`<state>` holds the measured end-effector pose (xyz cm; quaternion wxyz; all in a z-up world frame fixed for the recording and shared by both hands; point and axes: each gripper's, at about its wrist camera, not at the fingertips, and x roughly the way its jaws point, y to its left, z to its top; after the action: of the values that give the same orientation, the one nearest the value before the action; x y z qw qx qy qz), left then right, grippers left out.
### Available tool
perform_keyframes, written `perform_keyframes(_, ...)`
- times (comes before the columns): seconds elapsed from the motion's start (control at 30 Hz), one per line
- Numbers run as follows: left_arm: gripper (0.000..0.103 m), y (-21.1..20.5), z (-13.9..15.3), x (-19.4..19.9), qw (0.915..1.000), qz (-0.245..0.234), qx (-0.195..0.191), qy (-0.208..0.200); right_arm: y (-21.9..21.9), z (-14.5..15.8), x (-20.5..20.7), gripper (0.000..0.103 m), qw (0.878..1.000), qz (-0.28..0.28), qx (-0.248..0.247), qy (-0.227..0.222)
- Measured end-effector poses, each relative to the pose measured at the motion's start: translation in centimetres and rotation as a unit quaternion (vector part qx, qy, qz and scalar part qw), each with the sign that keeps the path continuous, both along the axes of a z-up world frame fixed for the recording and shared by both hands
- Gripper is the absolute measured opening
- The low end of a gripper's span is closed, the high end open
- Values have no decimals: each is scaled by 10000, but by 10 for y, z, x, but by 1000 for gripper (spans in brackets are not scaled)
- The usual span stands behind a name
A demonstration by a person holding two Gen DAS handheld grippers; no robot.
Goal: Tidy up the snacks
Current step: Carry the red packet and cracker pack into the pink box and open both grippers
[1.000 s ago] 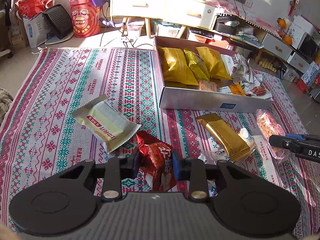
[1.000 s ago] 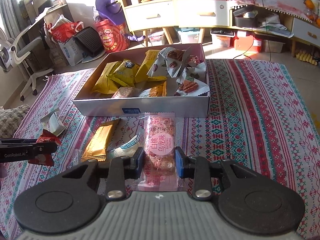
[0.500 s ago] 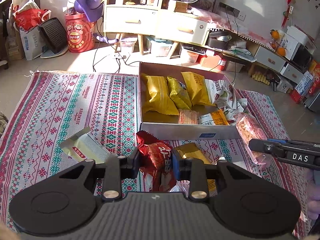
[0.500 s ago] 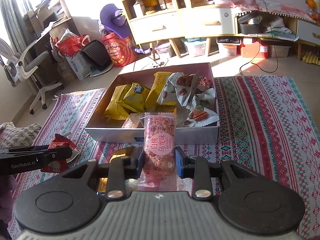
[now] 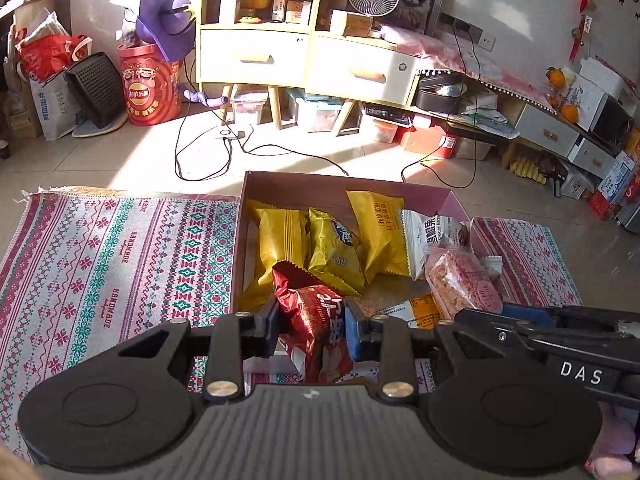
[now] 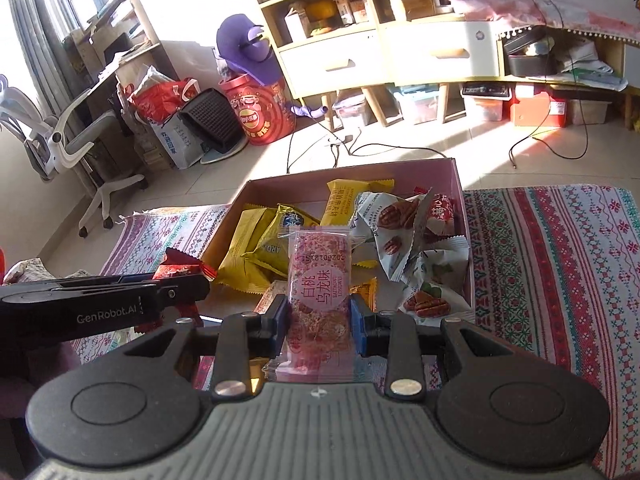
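Left gripper (image 5: 313,328) pinching a red snack packet (image 5: 316,320), long axis running away from the camera, top end tilted left, over the near wall of the open box (image 5: 256,188). Right gripper (image 6: 319,322) clamped on a pink snack bar (image 6: 319,292), upright, pointing at the box. Yellow packets (image 5: 280,240) crowding the box's left; patterned rug (image 5: 100,260) bare beside it

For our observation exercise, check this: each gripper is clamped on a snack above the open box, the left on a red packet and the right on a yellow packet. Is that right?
Not quite. The right gripper is clamped on a pink packet, not yellow, as the right wrist view shows. The left gripper does hold the red packet, both above the open box.
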<state>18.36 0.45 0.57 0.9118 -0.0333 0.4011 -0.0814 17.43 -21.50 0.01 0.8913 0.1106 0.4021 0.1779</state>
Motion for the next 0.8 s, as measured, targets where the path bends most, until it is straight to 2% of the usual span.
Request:
perform_keyframes(0.3, 38, -6, -19, 22, 9993, 267, 133, 208, 1, -5, 17, 29, 9999, -32, 14, -149)
perform_keyframes(0.6, 38, -14, -28, 31, 9988, 362, 265, 196, 4, -14, 24, 29, 9993, -38, -255, -263)
perform_keyframes(0.8, 41, -16, -27, 33, 9985, 384, 357, 136, -2, -14, 25, 30, 9995, -114, -154, -240)
